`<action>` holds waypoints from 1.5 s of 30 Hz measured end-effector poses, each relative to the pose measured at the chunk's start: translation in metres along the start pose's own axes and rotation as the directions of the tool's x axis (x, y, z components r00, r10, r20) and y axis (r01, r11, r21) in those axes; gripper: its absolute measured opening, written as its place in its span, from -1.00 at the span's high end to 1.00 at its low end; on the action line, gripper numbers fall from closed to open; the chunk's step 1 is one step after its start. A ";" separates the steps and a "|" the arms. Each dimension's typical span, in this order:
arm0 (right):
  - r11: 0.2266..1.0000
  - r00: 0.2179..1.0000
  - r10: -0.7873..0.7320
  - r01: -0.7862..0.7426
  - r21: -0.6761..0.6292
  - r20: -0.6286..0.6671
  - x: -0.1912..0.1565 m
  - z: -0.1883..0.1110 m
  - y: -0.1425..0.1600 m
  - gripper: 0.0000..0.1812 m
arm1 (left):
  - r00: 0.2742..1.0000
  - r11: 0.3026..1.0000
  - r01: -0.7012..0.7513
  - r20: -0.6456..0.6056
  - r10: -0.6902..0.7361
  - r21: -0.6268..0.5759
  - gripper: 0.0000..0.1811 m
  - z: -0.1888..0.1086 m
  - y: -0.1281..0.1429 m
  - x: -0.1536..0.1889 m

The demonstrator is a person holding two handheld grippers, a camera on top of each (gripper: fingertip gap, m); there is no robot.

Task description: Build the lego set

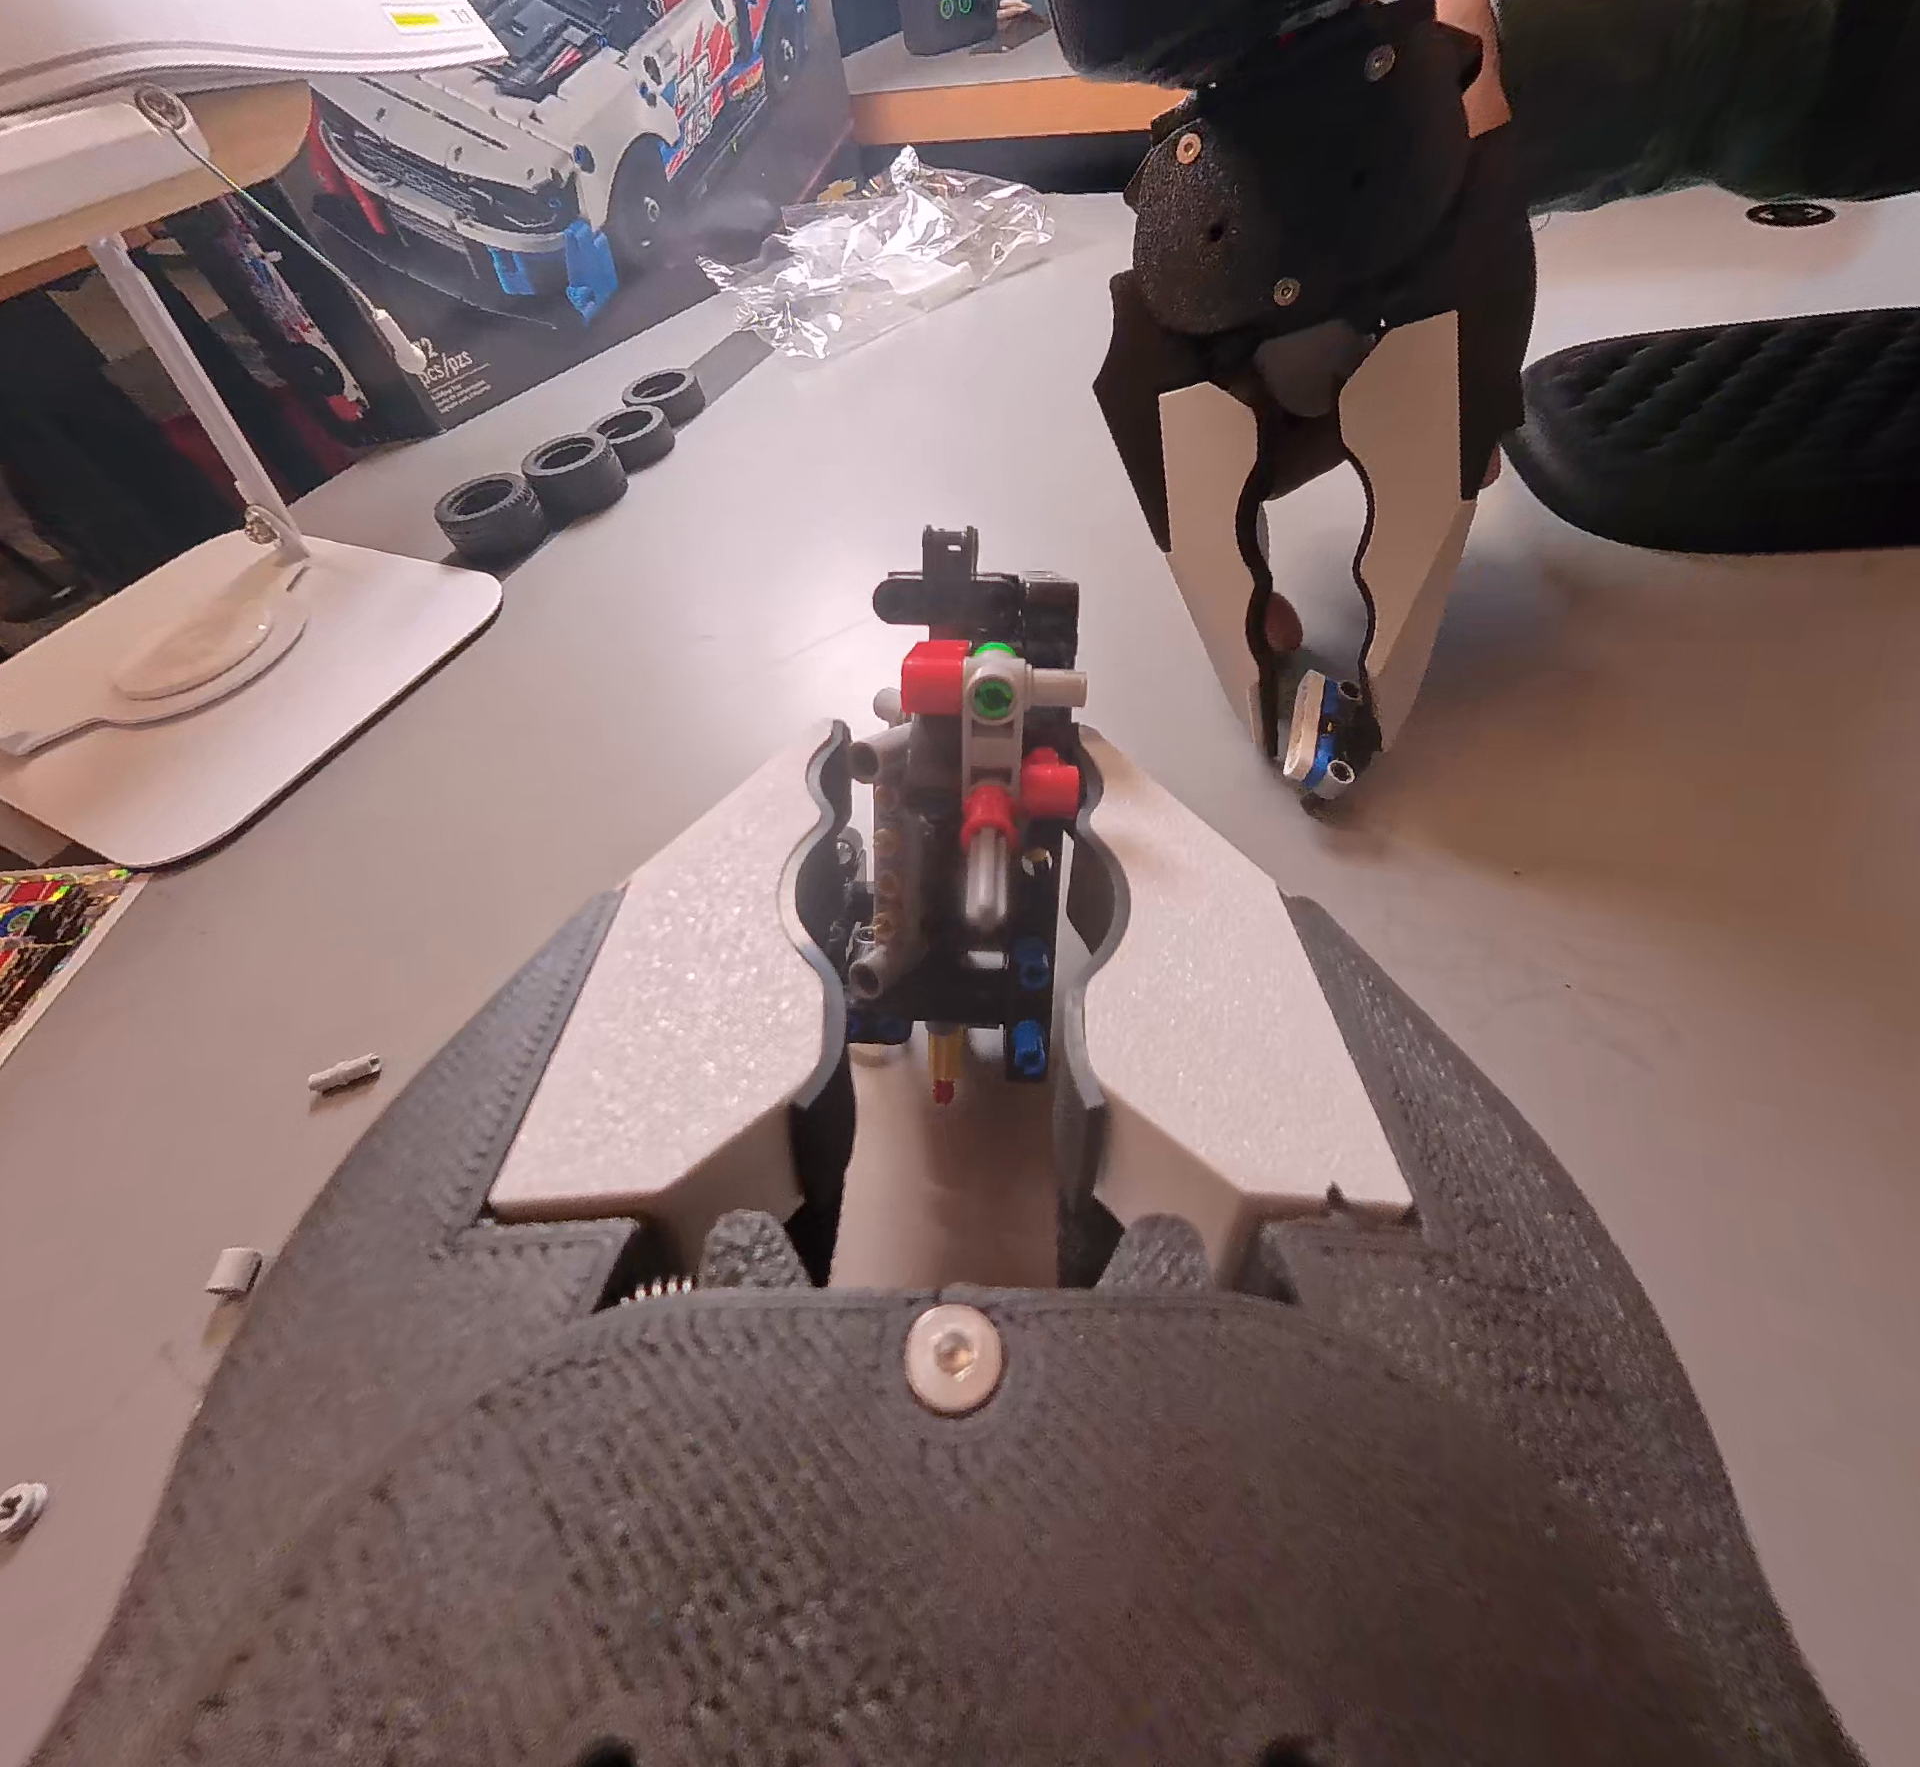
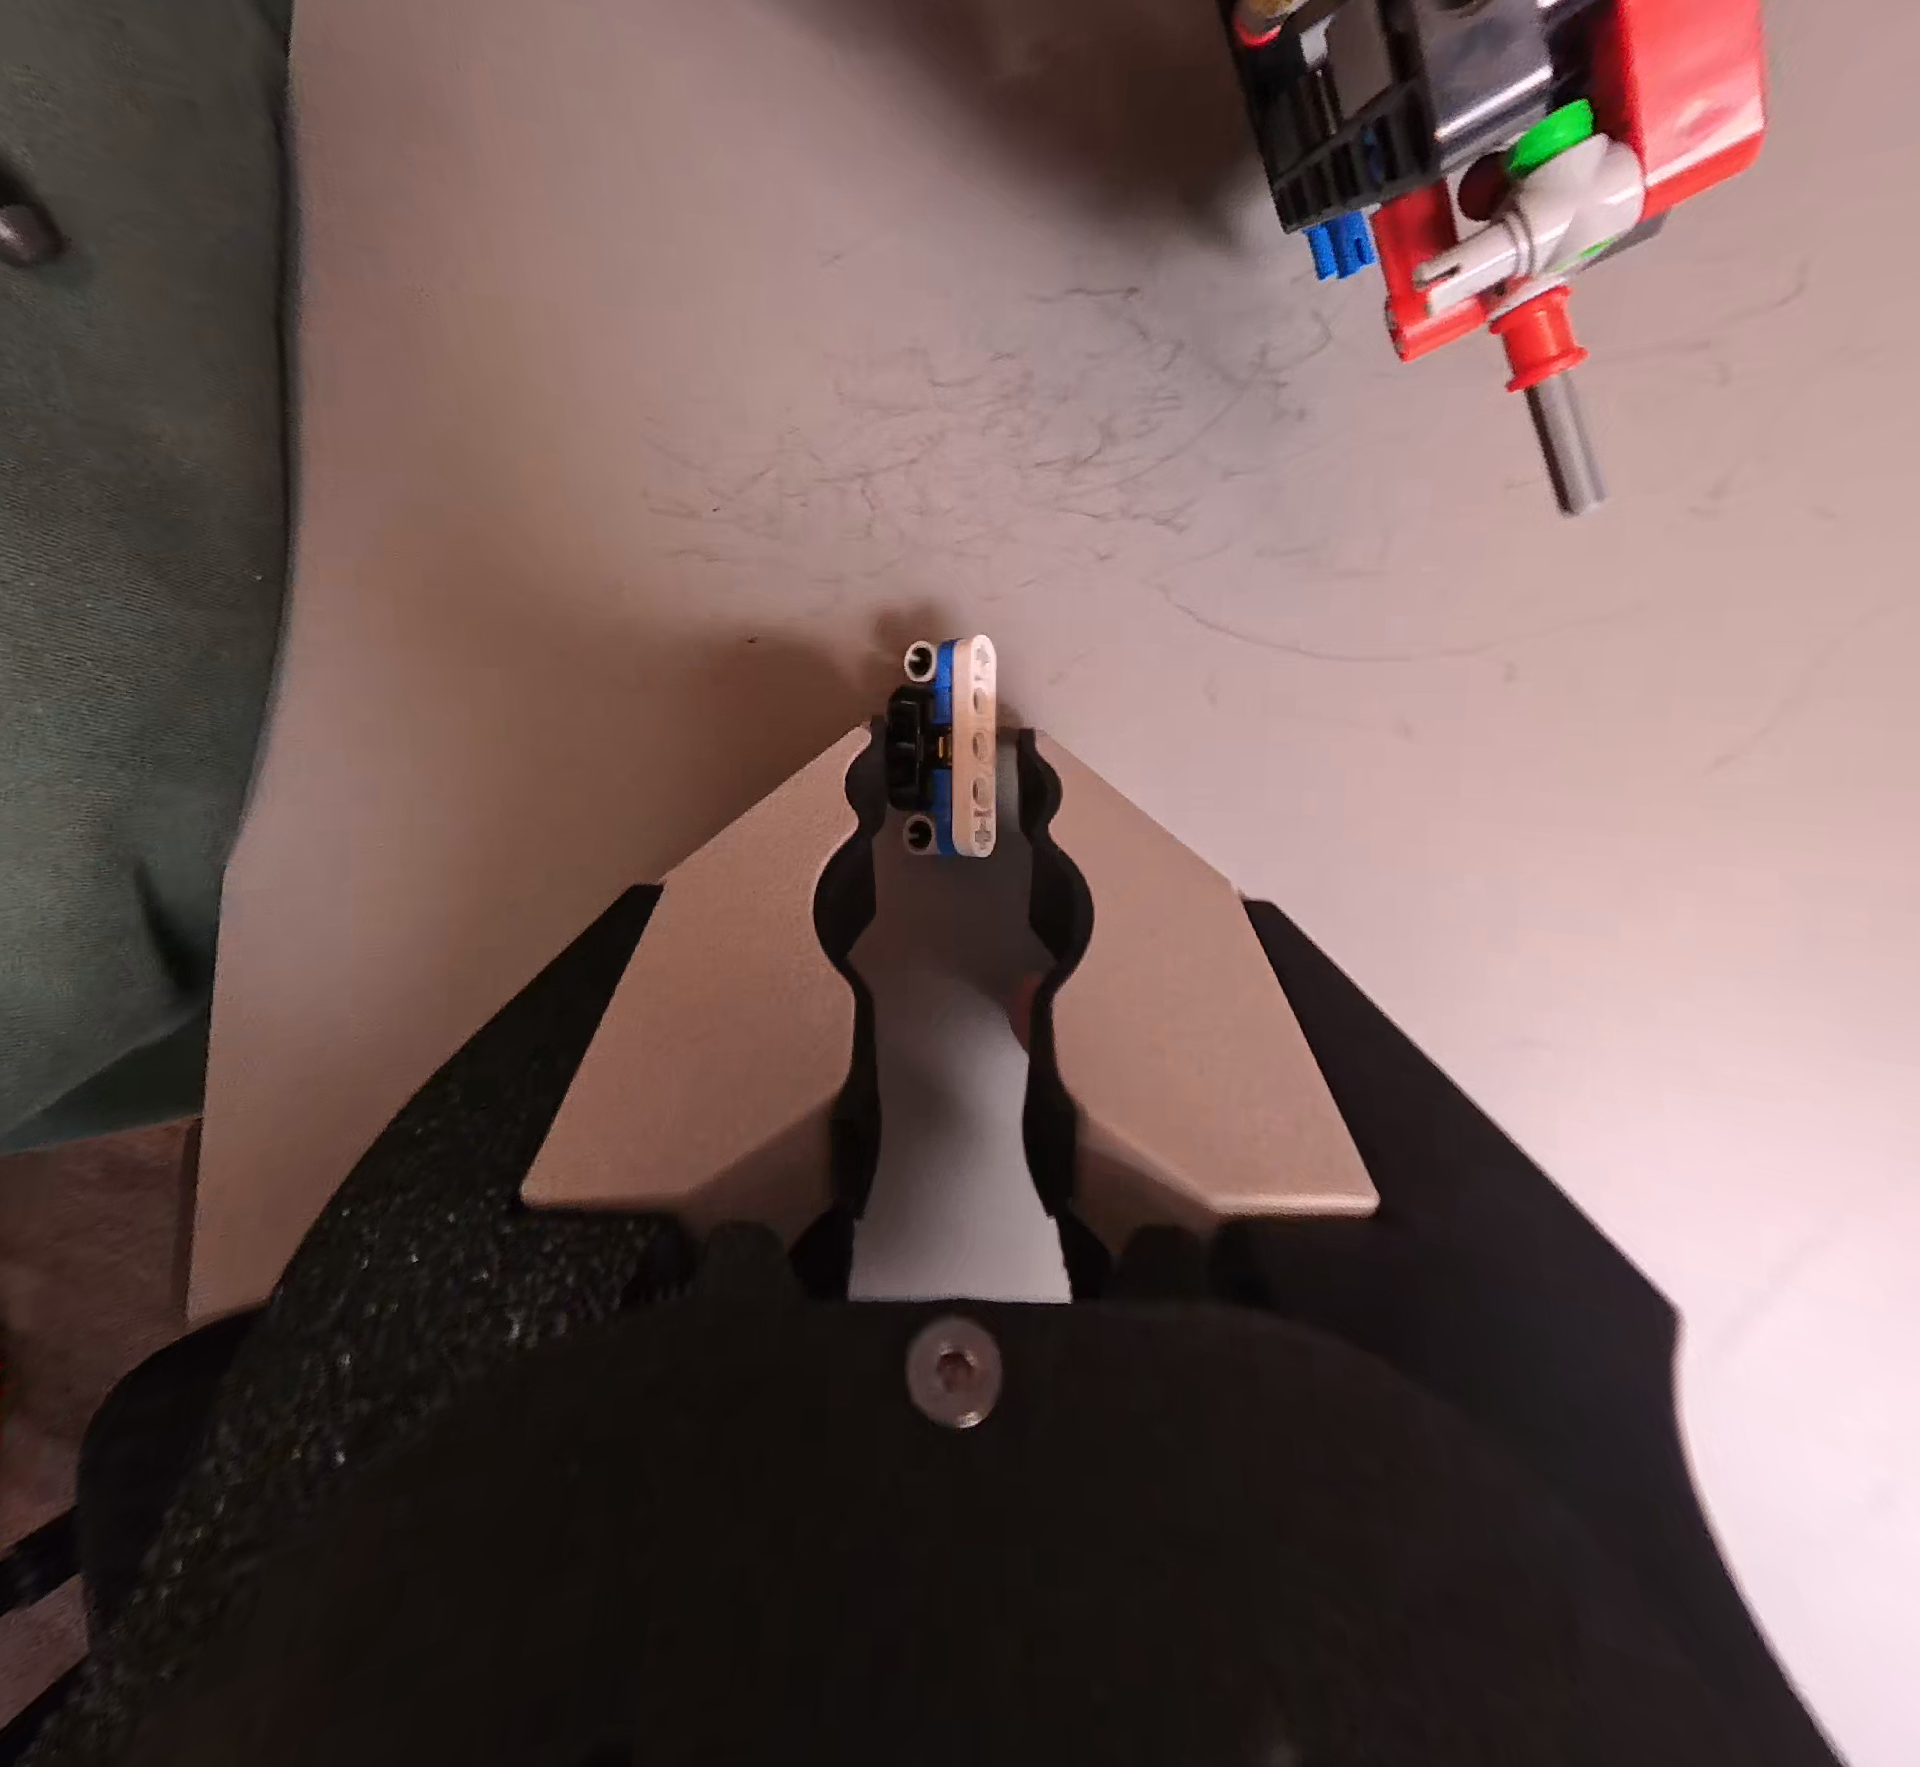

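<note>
Left gripper (image 1: 956,844): its two pale, wavy-edged fingers are closed on the tall black lego assembly (image 1: 961,813) with red, grey, green and blue pins, gripping its lower half and holding it upright above the table.
Tall assembly, far view: in the right wrist view it (image 2: 1507,86) sits in the upper right corner, a grey axle with a red bush pointing out over the table.
Right gripper (image 2: 945,756): narrow, its fingertips clamped on the small stacked lego piece of white, blue and black beams (image 2: 951,746), pointing down at the tabletop.
Small piece, far view: from the left wrist view the right gripper (image 1: 1320,741) stands to the right of the tall assembly, the small piece (image 1: 1317,743) at its tips right at the table surface; contact with the table cannot be told.
Grey matte table (image 1: 644,699): scuffed with fine scratches ahead of the right gripper.
Four black rubber tyres (image 1: 571,476): in a row on the table, left of the tall assembly and well behind it.
White stand with open instruction booklet (image 1: 239,605): far left.
Printed cardboard box with a race-car picture (image 1: 582,117): behind the tyres.
Crumpled clear plastic bag (image 1: 883,252): beside the box.
Loose small grey pins (image 1: 345,1073): on the table near the left gripper's left side.
Sticker sheet (image 1: 47,938): at the left edge.
Dark green sleeve (image 1: 1683,13): above the right gripper.
</note>
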State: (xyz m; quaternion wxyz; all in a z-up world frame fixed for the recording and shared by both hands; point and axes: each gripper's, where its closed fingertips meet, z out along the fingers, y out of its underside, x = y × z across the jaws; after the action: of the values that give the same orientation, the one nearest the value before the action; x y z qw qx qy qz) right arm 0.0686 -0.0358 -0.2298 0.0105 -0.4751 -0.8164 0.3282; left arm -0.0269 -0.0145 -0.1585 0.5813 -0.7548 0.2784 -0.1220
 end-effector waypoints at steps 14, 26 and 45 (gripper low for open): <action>0.988 0.967 -0.155 0.157 -0.004 -0.203 0.008 -0.011 -0.003 0.60 | 1.000 1.000 -0.003 -0.005 0.003 0.001 0.58 0.000 0.000 0.001; 0.999 0.998 0.034 -0.032 -0.032 0.049 0.010 -0.002 -0.001 0.70 | 1.000 1.000 -0.017 0.002 0.017 -0.005 0.58 0.000 0.001 0.001; 0.924 0.825 -0.381 0.334 -0.184 -0.417 -0.006 -0.007 0.014 0.79 | 0.991 0.987 0.076 -0.119 -0.059 0.142 0.59 -0.005 -0.026 0.022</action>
State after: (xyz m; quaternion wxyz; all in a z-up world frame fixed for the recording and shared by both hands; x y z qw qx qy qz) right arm 0.0850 -0.0318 -0.2304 0.2339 -0.3758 -0.8823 0.1601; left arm -0.0040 -0.0263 -0.1361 0.6138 -0.7108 0.2757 -0.2050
